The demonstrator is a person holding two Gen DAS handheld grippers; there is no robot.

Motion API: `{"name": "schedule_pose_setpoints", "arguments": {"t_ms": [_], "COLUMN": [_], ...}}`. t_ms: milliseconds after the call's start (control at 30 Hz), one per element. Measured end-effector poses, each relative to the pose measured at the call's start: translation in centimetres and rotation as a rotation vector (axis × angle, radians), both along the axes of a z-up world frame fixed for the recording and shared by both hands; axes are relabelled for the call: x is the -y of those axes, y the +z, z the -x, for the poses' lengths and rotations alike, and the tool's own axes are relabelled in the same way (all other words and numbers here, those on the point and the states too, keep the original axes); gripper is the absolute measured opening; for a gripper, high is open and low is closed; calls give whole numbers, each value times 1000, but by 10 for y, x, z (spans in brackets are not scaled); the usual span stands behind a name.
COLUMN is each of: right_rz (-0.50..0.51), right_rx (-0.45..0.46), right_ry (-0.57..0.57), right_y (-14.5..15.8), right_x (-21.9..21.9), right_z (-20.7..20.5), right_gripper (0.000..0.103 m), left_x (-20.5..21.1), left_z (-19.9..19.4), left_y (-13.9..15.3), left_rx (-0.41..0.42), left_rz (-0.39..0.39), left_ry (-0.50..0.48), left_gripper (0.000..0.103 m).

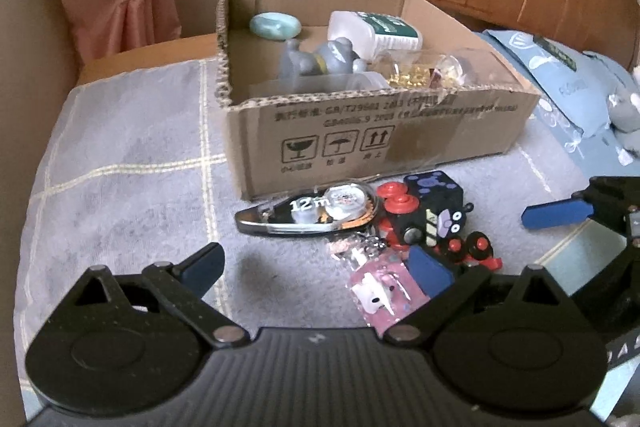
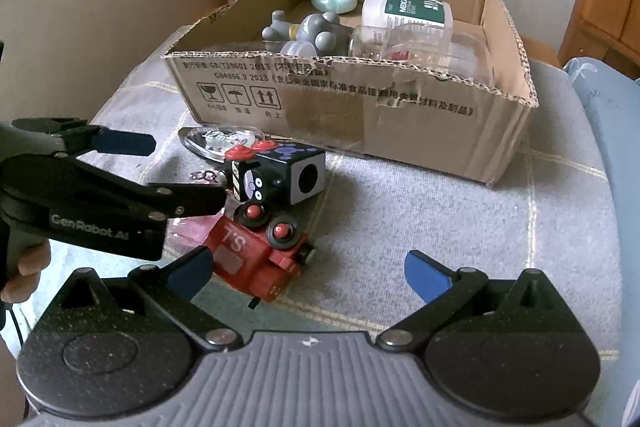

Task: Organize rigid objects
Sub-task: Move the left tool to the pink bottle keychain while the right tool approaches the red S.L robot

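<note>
both tongs hung released over the grey checked cloth, the left tongs beside the pink keychain, the right tongs just beside the red and black toy train, likely lined up for the next pick. four loose things seemed to wait before the cardboard box: one train, one correction tape, one keychain, one metal ring clump. inside the box lay roughly six sorted items, including one grey figurine and one white bottle.

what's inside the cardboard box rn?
Inside the brown cardboard box: mint oval stone, grey plastic bear figure, white green-labelled bottle, clear plastic containers. Near wall hides the floor.
</note>
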State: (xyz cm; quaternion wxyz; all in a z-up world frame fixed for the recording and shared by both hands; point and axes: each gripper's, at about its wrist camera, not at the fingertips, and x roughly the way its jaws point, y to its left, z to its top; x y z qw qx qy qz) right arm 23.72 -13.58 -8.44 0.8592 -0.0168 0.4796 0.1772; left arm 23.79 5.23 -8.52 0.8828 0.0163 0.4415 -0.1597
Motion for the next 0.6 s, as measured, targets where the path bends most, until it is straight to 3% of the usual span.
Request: {"name": "schedule_pose_setpoints", "arguments": {"t_ms": [267, 600], "right_rz": [-42, 54], "right_rx": [2, 42], "right_ry": [18, 45], "right_y": [-5, -16], "right_x": [-10, -26], "right_z": [-7, -7], "right_gripper": [103, 103], "left_x": [-24, -17], "left_z": [6, 3], "left_y": [4, -4], "left_rx": [-9, -52], "left_rz": [7, 21], "left_ry": [28, -3], "left_gripper": [100, 100]}}
